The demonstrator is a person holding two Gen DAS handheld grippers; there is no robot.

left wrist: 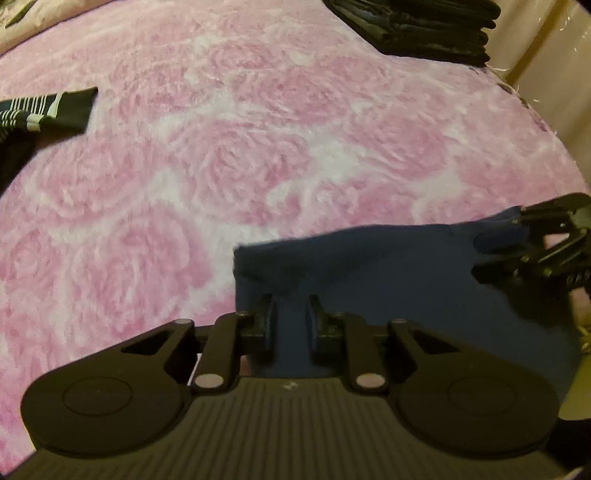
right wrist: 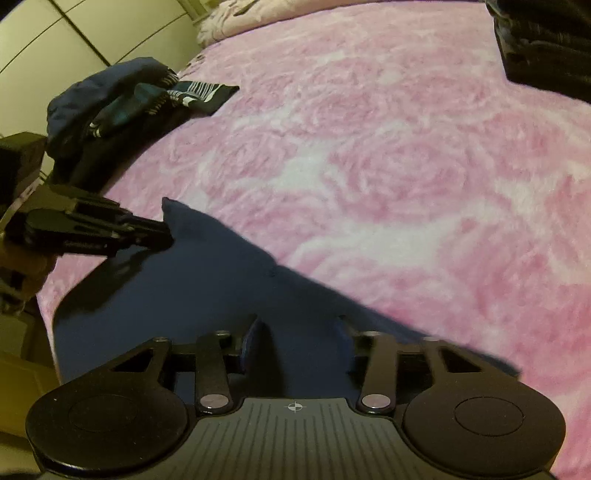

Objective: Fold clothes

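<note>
A navy cloth [left wrist: 388,280] lies flat on the pink rose-patterned blanket [left wrist: 258,147], near the bed's front edge. My left gripper [left wrist: 293,314] hangs over the cloth's left end, just behind its corner. Its jaws stand a little apart and navy fabric shows in the gap. In the right wrist view the same cloth [right wrist: 192,302] spreads under my right gripper [right wrist: 299,339], whose jaws stand wide with the fabric flat below them. The left gripper [right wrist: 166,232] touches the cloth's raised far corner. The right gripper [left wrist: 496,243] sits at the cloth's right corner.
A stack of folded black clothes [left wrist: 424,26] sits at the far right of the blanket [right wrist: 369,166]; the right wrist view shows the stack [right wrist: 546,48] too. A loose pile of dark and striped garments [right wrist: 122,107] lies at the left edge. Cream wardrobe doors [right wrist: 74,37] stand beyond.
</note>
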